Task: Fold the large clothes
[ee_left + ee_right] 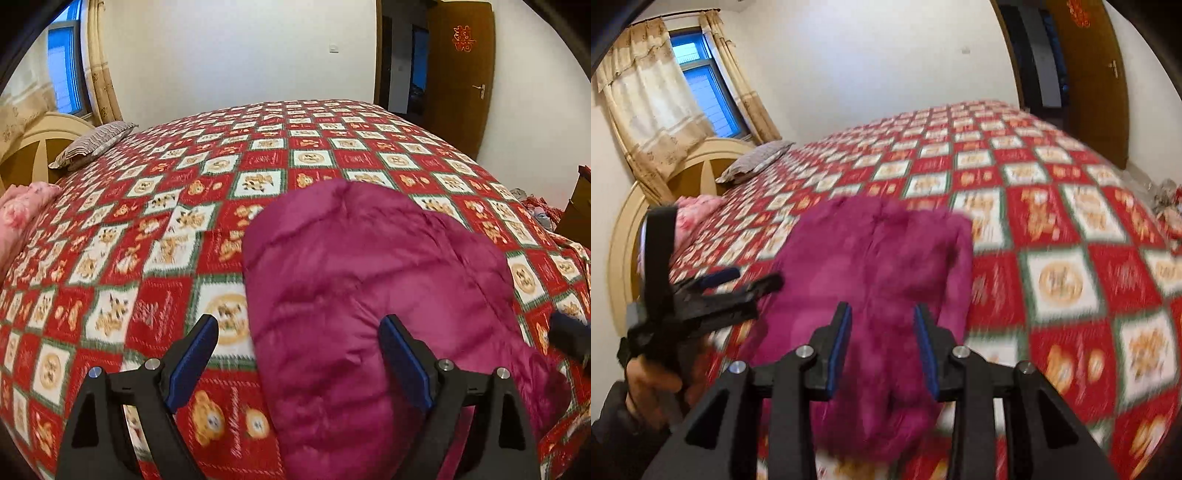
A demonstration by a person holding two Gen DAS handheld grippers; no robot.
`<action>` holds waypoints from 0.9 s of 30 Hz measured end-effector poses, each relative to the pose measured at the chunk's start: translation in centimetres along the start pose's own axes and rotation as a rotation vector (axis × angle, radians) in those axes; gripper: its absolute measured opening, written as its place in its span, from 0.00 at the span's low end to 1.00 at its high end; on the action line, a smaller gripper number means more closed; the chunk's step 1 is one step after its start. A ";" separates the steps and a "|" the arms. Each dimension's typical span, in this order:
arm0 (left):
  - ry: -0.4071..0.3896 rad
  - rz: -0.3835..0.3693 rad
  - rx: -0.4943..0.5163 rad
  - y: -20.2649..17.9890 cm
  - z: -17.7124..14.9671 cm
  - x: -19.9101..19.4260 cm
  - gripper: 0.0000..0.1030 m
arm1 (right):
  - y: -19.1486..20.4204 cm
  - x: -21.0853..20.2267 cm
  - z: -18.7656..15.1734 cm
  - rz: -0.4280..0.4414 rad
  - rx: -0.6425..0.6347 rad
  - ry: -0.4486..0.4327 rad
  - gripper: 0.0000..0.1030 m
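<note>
1. The task's thing, a magenta quilted puffer jacket point(369, 295), is seen lying on the red-and-white bear-patterned bedspread point(147, 229), folded into a long bundle running from 6 toward 12 o'clock in the left wrist view.
2. The left gripper point(299, 354) is spread wide and released; its right pad hangs over the jacket's left part, its left pad over bare bedspread, and nothing is pinched.
3. The right gripper point(882, 347) is part-open, with only blurred jacket seen in the gap; no cloth is caught between the pads, so it is judged released too.
4. Step in hand, as judged: both grippers are off the bundle, either before a next fold or a final tidy; which one cannot be told.
5. To do it well: if another fold is wanted, the near end should be taken at both corners, lifted evenly and carried toward 12 o'clock, so the puffy layers are not slid apart. Trapped air should be pressed out afterwards.
6. Left wrist view only: seams and the rounded far end of the jacket are sharp; the right gripper's tip shows at 3 o'clock.
7. Right wrist view only: the left gripper point(713, 291) and the person's hand point(652, 380) gripping it at 8 o'clock; heavy blur throughout.
8. A grey striped pillow point(92, 144) is seen at 10 o'clock, well apart from the jacket.
</note>
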State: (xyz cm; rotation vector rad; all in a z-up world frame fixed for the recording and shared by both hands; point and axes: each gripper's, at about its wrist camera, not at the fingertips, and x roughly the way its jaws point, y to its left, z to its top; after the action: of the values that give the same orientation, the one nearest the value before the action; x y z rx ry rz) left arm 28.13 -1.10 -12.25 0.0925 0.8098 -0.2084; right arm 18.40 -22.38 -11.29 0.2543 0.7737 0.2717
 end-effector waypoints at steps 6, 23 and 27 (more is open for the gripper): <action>-0.014 0.042 0.027 -1.2 -0.7 1.2 0.87 | -1.5 3.4 -3.6 -0.002 0.077 0.079 0.37; 0.045 -0.014 -0.203 4.8 1.6 1.0 0.87 | -3.1 1.7 5.3 -0.029 0.009 -0.062 0.95; 0.092 -0.016 -0.280 4.6 1.0 2.7 0.87 | -4.3 6.7 5.6 -0.007 0.079 0.020 0.94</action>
State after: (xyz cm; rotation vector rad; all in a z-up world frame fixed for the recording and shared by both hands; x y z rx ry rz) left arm 31.69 2.86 -13.46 -0.1689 0.9239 -0.1043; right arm 27.59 -24.88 -13.17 0.3232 0.8064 0.2373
